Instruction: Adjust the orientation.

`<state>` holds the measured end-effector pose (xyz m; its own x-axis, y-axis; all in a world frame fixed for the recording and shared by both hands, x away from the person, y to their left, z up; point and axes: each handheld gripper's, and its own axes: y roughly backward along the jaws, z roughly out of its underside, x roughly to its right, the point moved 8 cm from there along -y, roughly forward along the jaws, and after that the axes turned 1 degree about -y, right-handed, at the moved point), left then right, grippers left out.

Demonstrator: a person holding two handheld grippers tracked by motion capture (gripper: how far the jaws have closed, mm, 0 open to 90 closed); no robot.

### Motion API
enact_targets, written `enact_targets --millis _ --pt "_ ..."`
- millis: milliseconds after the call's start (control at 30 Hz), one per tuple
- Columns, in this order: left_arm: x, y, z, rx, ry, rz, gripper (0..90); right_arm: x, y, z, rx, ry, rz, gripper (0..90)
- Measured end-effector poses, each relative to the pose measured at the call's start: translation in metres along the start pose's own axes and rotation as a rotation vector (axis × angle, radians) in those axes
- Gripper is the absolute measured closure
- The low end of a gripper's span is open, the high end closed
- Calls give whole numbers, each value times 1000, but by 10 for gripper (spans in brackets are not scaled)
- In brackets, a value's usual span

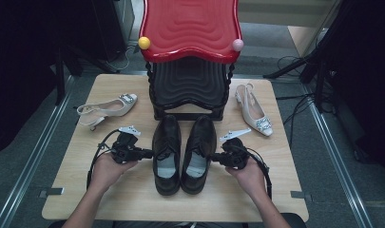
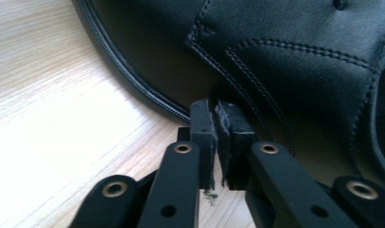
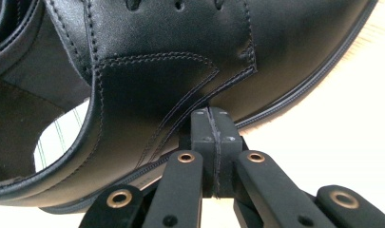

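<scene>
Black leather shoes, 2 side by side mid table (image 1: pixel 85 190), before the red rack (image 1: pixel 190 28). Left tongs (image 1: pixel 149 153) and right tongs (image 1: pixel 214 156), both closed and empty, press outer sides of left shoe (image 1: pixel 166 152) and right shoe (image 1: pixel 197 152), probably squeezing the pair together.

Bare surface (image 1: pixel 133 199) front and outer sides; black shoes (image 1: pixel 183 154) block the centre, stool (image 1: pixel 190 90) behind them, white heels (image 1: pixel 107 109) at far corners
</scene>
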<state>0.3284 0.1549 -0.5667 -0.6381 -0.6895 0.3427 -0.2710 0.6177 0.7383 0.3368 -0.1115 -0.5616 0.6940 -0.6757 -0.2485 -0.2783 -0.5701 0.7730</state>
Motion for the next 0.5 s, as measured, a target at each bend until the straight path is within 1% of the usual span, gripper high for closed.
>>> enact_targets --millis 33,67,133,200,233,300,333,400,500 --pt "1 -1 0 -4 2 3 873 0 0 0 -3 -5 1 900" --pt "2 -3 1 -9 0 6 877 0 -1 -1 -1 1 0 900" --pt "6 -7 2 -23 -10 16 891 0 -2 -2 0 -3 1 900" --pt "10 -10 2 -27 -21 10 899 -1 -2 -3 -1 -8 -4 900" --pt "11 -10 2 -29 -24 3 900 -1 -2 -3 -1 -3 -3 900" --pt "11 -10 2 -28 -16 6 900 0 -2 -3 -2 -5 -4 900" --pt "11 -10 3 -24 -6 15 900 0 -2 -3 -3 -9 -6 900" --pt "15 -11 4 -30 -7 36 900 1 -1 -3 0 -7 0 900" --pt "25 -15 6 -46 -38 60 900 7 1 -4 10 -30 15 900"
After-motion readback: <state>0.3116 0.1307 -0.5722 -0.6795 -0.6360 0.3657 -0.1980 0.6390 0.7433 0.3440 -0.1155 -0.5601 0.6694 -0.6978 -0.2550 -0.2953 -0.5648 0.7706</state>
